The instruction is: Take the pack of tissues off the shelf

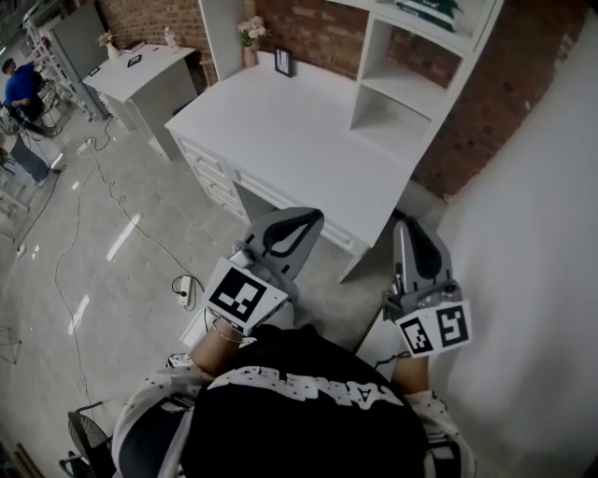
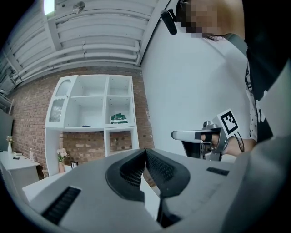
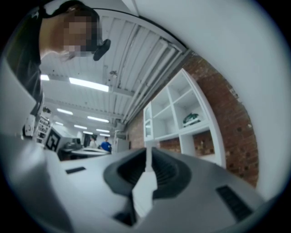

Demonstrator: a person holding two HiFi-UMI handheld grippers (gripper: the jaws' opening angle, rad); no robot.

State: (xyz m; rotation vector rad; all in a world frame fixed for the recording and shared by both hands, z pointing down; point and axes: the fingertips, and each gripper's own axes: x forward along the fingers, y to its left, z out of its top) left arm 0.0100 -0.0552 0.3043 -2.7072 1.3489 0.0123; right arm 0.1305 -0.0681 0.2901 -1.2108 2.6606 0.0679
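Note:
The green pack of tissues (image 2: pixel 119 119) lies in an upper right cell of the white shelf unit (image 1: pixel 402 89) that stands on the white desk (image 1: pixel 280 140); the pack also shows in the right gripper view (image 3: pixel 191 119) and at the top of the head view (image 1: pixel 425 11). Both grippers are held low in front of the person, short of the desk's near edge and far from the shelf. My left gripper (image 1: pixel 313 217) (image 2: pixel 146 150) is shut with nothing between its jaws. My right gripper (image 1: pixel 404 224) (image 3: pixel 148 148) is shut and empty too.
A vase of flowers (image 1: pixel 249 37) and a small picture frame (image 1: pixel 283 62) stand at the desk's back. A second white table (image 1: pixel 140 70) is at the far left, with cables (image 1: pixel 103 187) across the floor. A white wall (image 1: pixel 533 233) runs close on the right. People (image 1: pixel 19 84) are far left.

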